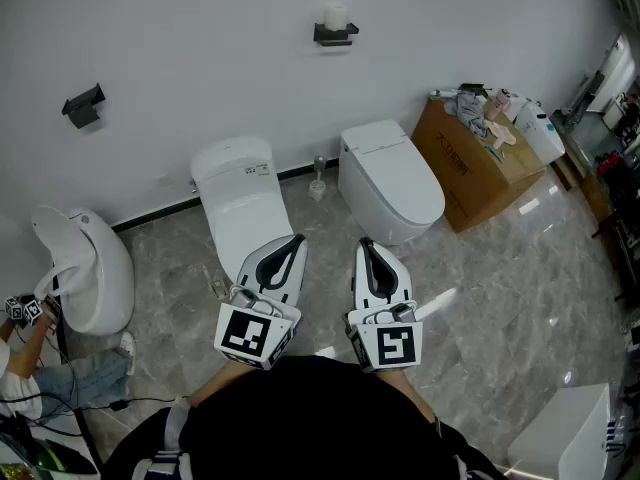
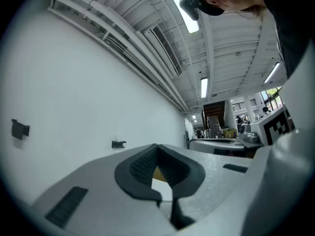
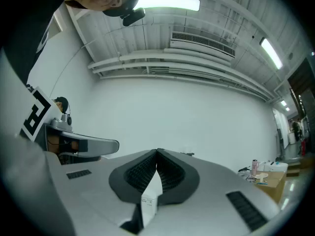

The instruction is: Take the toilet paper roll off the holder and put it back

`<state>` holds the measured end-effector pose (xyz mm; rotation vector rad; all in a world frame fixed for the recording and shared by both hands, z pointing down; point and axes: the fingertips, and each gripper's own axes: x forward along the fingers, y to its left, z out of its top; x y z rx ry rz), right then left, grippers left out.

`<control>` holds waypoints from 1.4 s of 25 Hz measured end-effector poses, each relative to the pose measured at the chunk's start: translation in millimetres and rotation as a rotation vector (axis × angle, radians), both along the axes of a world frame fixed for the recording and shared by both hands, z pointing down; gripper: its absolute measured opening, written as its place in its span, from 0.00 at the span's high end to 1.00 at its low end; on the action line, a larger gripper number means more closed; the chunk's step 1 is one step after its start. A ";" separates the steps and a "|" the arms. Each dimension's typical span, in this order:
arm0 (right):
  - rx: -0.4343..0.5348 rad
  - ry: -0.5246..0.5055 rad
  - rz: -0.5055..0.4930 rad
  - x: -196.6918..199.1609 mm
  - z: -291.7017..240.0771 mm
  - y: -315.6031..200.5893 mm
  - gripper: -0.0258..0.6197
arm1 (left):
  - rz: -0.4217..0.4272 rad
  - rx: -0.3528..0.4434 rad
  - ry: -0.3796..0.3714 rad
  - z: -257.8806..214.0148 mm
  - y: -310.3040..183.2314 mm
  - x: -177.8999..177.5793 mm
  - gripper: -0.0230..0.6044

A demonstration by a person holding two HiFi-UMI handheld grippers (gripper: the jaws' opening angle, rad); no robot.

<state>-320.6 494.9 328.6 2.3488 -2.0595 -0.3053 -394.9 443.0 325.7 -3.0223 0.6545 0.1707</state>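
The toilet paper roll is seen upright on the holder. The left gripper and right gripper are held well short of the holder, about equally far, with fingers closed and empty.

Grey marbled floor, glossy, reflections at right. Two white toilets stand at far wall: left toilet, right toilet. Toilet brush on floor between them. Cardboard box far right, clutter on top. White fixture at left. Black wall holder carries upright toilet paper roll.
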 end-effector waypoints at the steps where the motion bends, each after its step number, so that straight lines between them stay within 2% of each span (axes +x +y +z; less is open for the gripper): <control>1: 0.000 -0.002 0.001 0.0 -0.4 -0.4 0.92 | 0.001 0.001 0.000 -0.2 -0.4 0.3 0.95; 17: 0.034 -0.027 -0.021 21.8 -1.7 9.0 0.92 | -0.002 0.006 0.001 0.6 10.3 19.5 0.95; 27: -0.015 -0.052 -0.044 43.4 15.2 24.0 0.92 | -0.013 -0.011 -0.015 10.6 28.0 41.3 0.95; 35: -0.011 -0.044 -0.036 62.7 17.1 2.9 0.92 | -0.009 -0.006 -0.009 11.6 3.9 59.5 0.95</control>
